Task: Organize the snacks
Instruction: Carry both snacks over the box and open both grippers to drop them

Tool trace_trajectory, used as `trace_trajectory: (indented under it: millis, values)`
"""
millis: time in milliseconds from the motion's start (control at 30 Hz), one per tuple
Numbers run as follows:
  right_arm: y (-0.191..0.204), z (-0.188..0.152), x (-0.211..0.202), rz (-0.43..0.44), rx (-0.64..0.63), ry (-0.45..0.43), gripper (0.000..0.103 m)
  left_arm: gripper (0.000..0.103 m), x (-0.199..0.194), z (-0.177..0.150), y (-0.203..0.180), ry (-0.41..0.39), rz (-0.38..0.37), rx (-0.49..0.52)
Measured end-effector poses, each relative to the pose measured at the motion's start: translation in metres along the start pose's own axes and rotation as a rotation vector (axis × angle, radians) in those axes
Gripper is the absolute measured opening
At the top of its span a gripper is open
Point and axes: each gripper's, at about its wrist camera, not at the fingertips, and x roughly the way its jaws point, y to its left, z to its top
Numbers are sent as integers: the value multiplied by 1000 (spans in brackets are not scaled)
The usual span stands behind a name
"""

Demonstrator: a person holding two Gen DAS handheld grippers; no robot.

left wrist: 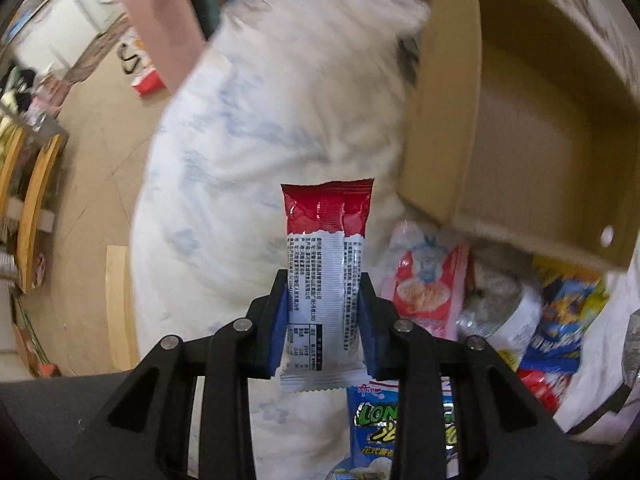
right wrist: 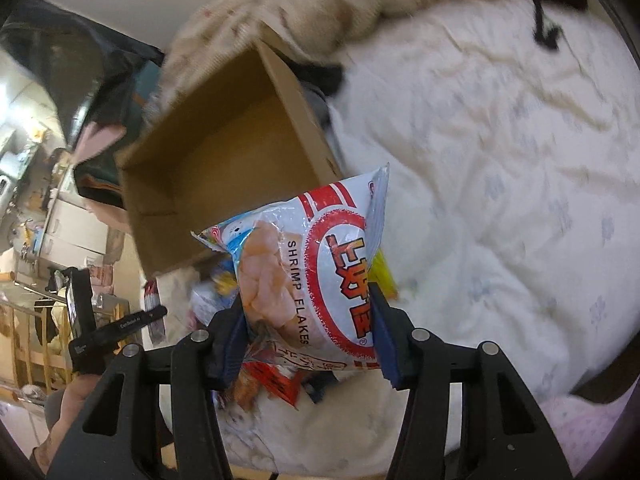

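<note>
The left gripper (left wrist: pixel 324 312) had its blue-padded jaws clamped on a slim, crinkly foil snack bar (left wrist: pixel 326 276), red-topped and upright, above the rumpled white bed (left wrist: pixel 240 140). The right gripper (right wrist: pixel 308 336) pinched a puffy, glossy shrimp flakes bag (right wrist: pixel 316 276). Only the left view showed loose packets (left wrist: pixel 556 312) heaped at 4 o'clock under the open cardboard box (left wrist: pixel 520 120); the right view showed bare quilt from 1 to 4 o'clock.
</note>
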Motion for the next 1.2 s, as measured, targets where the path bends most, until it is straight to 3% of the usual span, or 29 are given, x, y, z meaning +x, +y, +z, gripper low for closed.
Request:
trace_trajectory:
  millis: [167, 267, 367, 700, 967, 1200]
  values:
    - [30, 13, -19, 85, -69, -135, 56, 27, -61, 5, 0, -194, -49, -21]
    - [50, 27, -16, 101, -121, -161, 56, 27, -89, 14, -18, -300, -85, 38]
    - [67, 40, -8, 98, -158, -166, 56, 27, -105, 23, -40, -351, -117, 125]
    - [93, 78, 28, 25, -259, -175, 56, 28, -96, 55, -98, -375, -102, 255]
    - [82, 97, 58, -21, -221, -149, 56, 28, -71, 64, -108, -374, -122, 258]
    - [75, 100, 79, -72, -205, -93, 56, 28, -48, 68, -116, -323, -120, 287]
